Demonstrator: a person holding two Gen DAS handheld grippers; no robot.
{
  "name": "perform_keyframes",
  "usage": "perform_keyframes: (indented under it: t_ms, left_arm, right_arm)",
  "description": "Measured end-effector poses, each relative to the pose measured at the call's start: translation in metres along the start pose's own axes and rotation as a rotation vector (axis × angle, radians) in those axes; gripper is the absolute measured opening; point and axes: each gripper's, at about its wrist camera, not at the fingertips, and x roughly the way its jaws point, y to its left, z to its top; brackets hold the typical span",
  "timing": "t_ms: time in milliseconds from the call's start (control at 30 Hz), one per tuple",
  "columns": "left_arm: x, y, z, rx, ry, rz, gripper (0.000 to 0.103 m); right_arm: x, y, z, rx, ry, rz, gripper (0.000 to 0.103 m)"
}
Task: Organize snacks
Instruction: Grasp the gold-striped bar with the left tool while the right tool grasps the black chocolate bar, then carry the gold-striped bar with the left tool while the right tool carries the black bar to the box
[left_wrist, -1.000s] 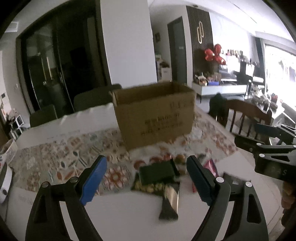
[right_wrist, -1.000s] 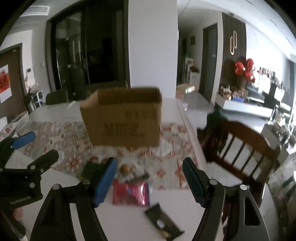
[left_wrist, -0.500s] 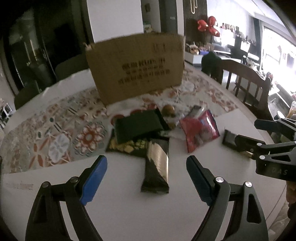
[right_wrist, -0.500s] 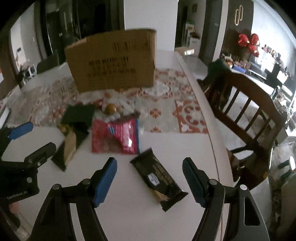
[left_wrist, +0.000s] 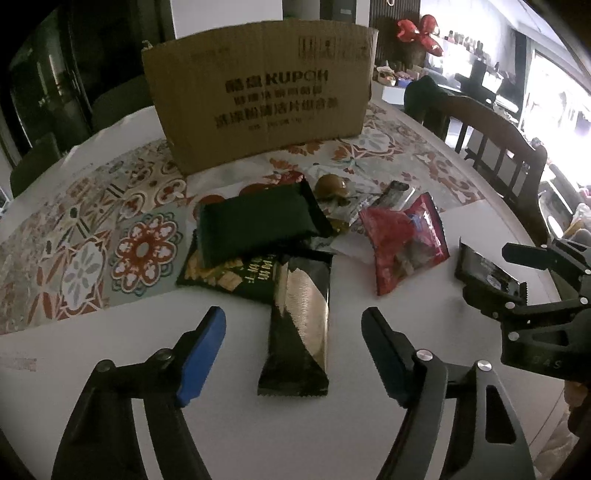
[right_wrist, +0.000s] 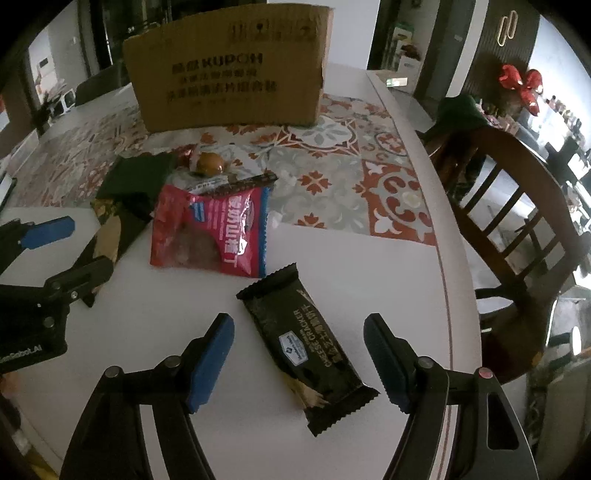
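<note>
My left gripper (left_wrist: 293, 356) is open, its jaws either side of a black and gold snack bar (left_wrist: 299, 325) on the white table. Behind it lie a dark green packet (left_wrist: 258, 221) on a cracker packet (left_wrist: 225, 275), a round brown sweet (left_wrist: 332, 184) and a red packet (left_wrist: 404, 240). My right gripper (right_wrist: 299, 360) is open over a black cheese cracker bar (right_wrist: 306, 347). The red packet (right_wrist: 214, 232) lies just beyond it. An open cardboard box (left_wrist: 258, 92) stands behind the snacks; it also shows in the right wrist view (right_wrist: 229, 74).
A patterned mat (left_wrist: 92, 229) covers the far half of the table. A wooden chair (right_wrist: 517, 206) stands at the right table edge (right_wrist: 448, 295). The other gripper shows at the side of each view, right one (left_wrist: 546, 306), left one (right_wrist: 40, 280).
Both grippers have tilted down and moved in toward the table. The snacks now sit close between the open jaws; before, the box and room filled the views.
</note>
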Motion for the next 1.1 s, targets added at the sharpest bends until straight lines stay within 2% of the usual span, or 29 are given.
perform_keyframes:
  t_ms: [67, 200, 233, 367, 467, 833, 1100]
  left_arm:
    - [0.003, -0.001, 0.001, 0.0, 0.009, -0.003, 0.068]
    - [0.006, -0.003, 0.002, 0.0, 0.024, -0.017, 0.063]
    - [0.006, -0.004, 0.002, 0.002, 0.027, -0.021, 0.059]
    - [0.011, -0.003, 0.0, 0.001, 0.057, -0.041, 0.035]
    - [0.009, -0.003, -0.001, 0.0, 0.052, -0.047, 0.03]
    - [-0.015, -0.006, -0.007, 0.005, 0.011, -0.076, 0.028]
    - [-0.053, -0.006, 0.002, -0.002, -0.062, -0.107, 0.028]
  right_arm:
    - [0.002, -0.001, 0.0, 0.005, 0.001, 0.001, 0.073]
    - [0.005, -0.004, 0.0, 0.023, 0.001, 0.014, 0.064]
    - [0.006, -0.005, 0.001, 0.031, 0.001, 0.022, 0.062]
    - [0.005, -0.004, 0.001, 0.033, -0.01, 0.047, 0.046]
    - [0.003, -0.001, 0.001, 0.027, -0.01, 0.05, 0.039]
    - [-0.01, 0.003, -0.007, 0.092, -0.029, 0.089, 0.035]
    - [-0.046, 0.01, -0.003, 0.114, -0.118, 0.122, 0.035]
